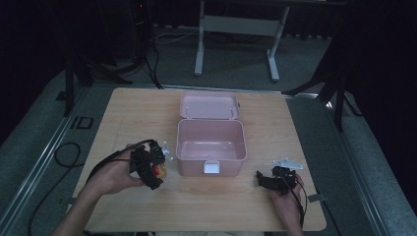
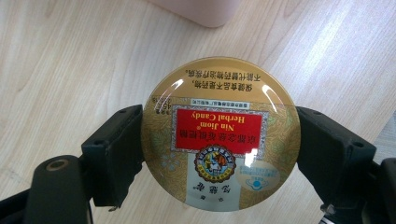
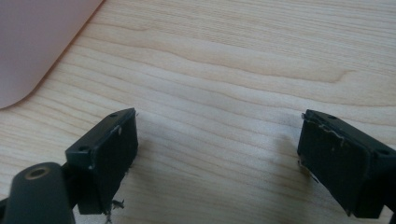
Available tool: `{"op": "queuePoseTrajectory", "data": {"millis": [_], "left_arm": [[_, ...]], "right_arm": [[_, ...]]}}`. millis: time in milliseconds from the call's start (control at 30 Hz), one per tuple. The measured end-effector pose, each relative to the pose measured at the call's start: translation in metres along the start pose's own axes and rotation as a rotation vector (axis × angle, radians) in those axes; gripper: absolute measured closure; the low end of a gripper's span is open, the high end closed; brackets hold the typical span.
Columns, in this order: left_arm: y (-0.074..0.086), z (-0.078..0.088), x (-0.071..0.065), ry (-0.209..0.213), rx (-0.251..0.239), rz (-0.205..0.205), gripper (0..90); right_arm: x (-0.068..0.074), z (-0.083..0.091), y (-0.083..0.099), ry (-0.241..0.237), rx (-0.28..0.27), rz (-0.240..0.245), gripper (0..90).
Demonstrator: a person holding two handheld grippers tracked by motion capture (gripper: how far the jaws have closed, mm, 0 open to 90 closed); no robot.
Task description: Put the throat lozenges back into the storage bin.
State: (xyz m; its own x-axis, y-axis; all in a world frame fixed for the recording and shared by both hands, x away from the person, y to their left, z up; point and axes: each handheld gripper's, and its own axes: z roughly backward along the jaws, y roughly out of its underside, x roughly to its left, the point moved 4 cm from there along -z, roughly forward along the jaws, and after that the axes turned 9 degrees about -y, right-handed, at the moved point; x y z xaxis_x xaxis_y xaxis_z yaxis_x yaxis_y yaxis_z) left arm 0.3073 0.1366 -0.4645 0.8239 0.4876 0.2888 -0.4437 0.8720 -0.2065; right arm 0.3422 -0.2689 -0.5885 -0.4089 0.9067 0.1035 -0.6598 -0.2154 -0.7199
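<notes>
Your left gripper [image 1: 156, 169] sits on the left side of the counter [image 1: 123, 118], just beside the pink box [image 1: 211, 142]. Its jaws are squeezed on the round candy tin [image 2: 220, 135], one on each side of the rim. That grip makes sense: the tin is flat and round, so pinching it across its widest part keeps it from slipping or spinning. The tin's gold lid with the red label faces the camera on that gripper, and the wood shows behind it, so the tin looks lifted off the counter, though from above it is too dark and small to be sure.

In the middle, the pink box stands open. Its lid [image 1: 210, 105] is folded back flat on the far side, so the way in from above is free. The white latch [image 1: 212, 167] hangs on the front wall, toward you. The box looks empty inside. It seems ready to take the tin, and the tin is close to its left wall.

On the right, your right gripper [image 1: 276, 181] rests low near the counter's front edge, well apart from the box. Its jaws stand wide with nothing between them, only bare wood. It is likely kept there so it stays out of the way.
</notes>
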Motion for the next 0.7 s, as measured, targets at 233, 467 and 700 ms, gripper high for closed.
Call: {"op": "queuePoseTrajectory", "data": {"millis": [233,467,700], "left_arm": [[-0.001,0.003,0.004,0.019,-0.002,0.005,20.7],[-0.001,0.007,0.009,0.032,0.005,0.015,20.7],[-0.002,0.015,0.015,0.038,0.008,0.026,20.7]], "right_arm": [[0.0,0.0,0.0,0.0,0.0,0.0,12.0],[0.0,0.0,0.0,0.0,0.0,0.0,12.0],[0.0,0.0,0.0,0.0,0.0,-0.001,12.0]]}}
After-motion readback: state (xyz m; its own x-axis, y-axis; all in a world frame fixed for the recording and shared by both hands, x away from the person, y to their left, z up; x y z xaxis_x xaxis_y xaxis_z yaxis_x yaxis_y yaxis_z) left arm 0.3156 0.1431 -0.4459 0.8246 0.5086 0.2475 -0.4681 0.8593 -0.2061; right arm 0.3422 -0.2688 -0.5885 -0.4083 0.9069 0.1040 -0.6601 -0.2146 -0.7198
